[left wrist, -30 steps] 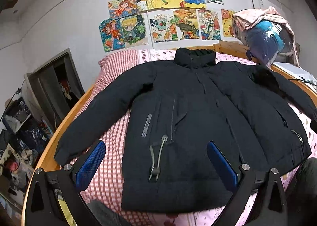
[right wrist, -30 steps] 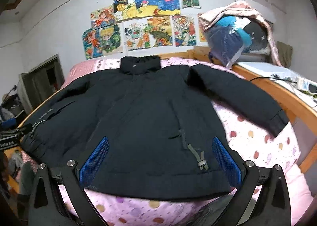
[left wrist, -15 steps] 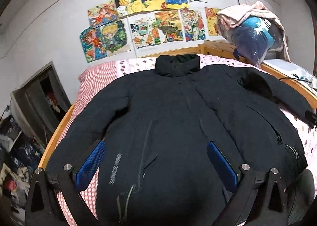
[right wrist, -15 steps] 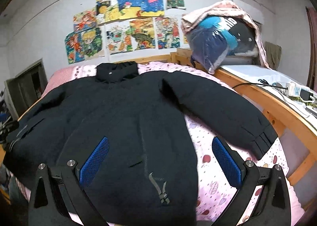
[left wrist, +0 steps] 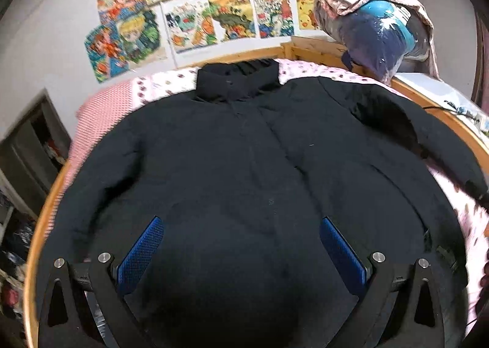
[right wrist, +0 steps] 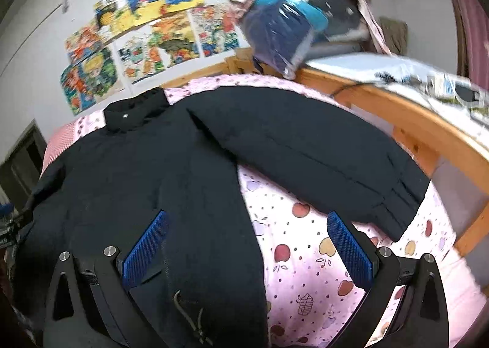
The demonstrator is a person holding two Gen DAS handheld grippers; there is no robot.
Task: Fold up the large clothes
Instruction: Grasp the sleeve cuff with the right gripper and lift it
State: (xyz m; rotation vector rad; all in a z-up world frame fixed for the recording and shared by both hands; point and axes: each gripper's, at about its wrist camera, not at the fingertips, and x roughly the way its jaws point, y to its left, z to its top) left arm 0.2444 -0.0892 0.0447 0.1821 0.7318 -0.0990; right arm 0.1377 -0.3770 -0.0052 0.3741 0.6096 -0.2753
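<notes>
A large black padded jacket lies front-up and spread flat on the bed, collar toward the wall. My left gripper is open and empty, hovering low over the jacket's lower middle. In the right wrist view the jacket body fills the left, and its right sleeve stretches out over the pink sheet. My right gripper is open and empty above the jacket's right side edge, the left pad over the jacket and the right pad over the sheet.
The bed has a pink fruit-print sheet and a wooden frame rail. A pile of bagged bedding sits at the far right corner. Drawings cover the wall. A cabinet stands left of the bed.
Both grippers have moved forward and lower over the jacket. The left one shifted from the hem toward the body's middle; the right one swung right, toward the right sleeve.
</notes>
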